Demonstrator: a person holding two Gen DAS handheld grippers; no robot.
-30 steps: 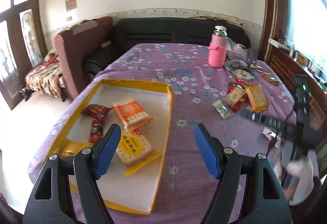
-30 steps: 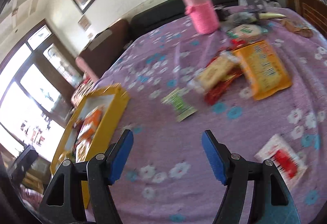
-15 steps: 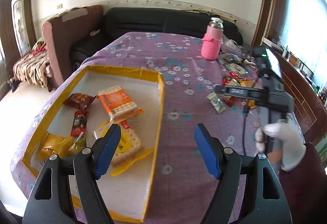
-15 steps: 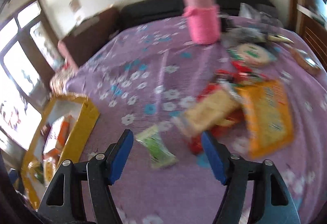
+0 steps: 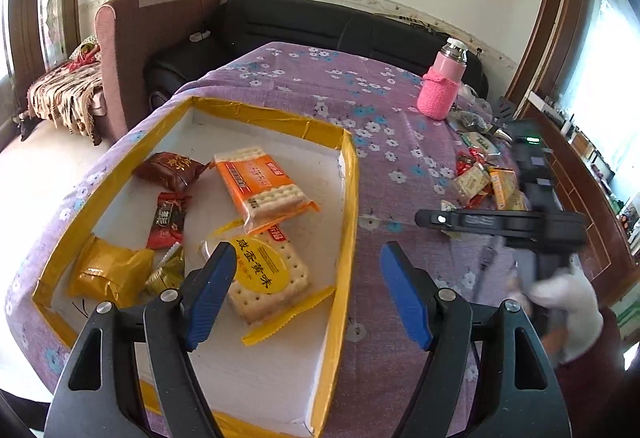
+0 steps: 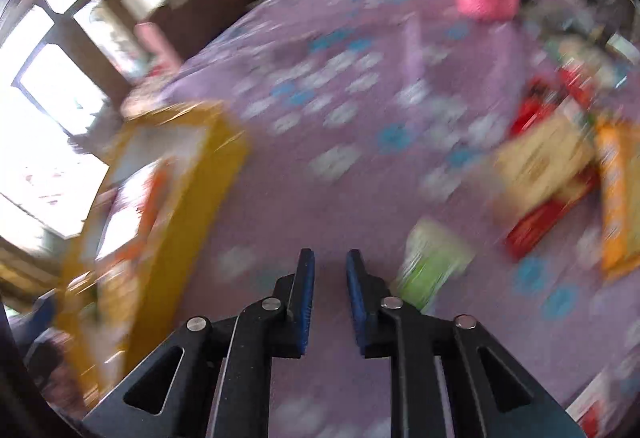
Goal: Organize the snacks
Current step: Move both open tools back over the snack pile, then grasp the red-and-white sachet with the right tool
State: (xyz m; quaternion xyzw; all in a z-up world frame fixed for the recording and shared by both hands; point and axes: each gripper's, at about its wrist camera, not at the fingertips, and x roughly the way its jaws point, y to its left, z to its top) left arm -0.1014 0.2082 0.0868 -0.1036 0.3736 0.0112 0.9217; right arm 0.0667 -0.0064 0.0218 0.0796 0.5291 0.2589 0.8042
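Left wrist view: the left hand-held gripper (image 5: 306,290) hangs wide apart over the tray (image 5: 347,198), which holds several snacks; loose snacks (image 5: 478,184) lie well apart on the bench (image 5: 384,142). Right wrist view, blurred: the right hand-held gripper (image 6: 330,298) is nearly together on nothing, the green packet (image 6: 434,264) just beside it; closing this narrow, it may miss or shove the packet.

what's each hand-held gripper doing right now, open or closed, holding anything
Left hand-held gripper: open, empty, above the yellow tray.
Right hand-held gripper: nearly closed, narrow gap, nothing between the fingers.
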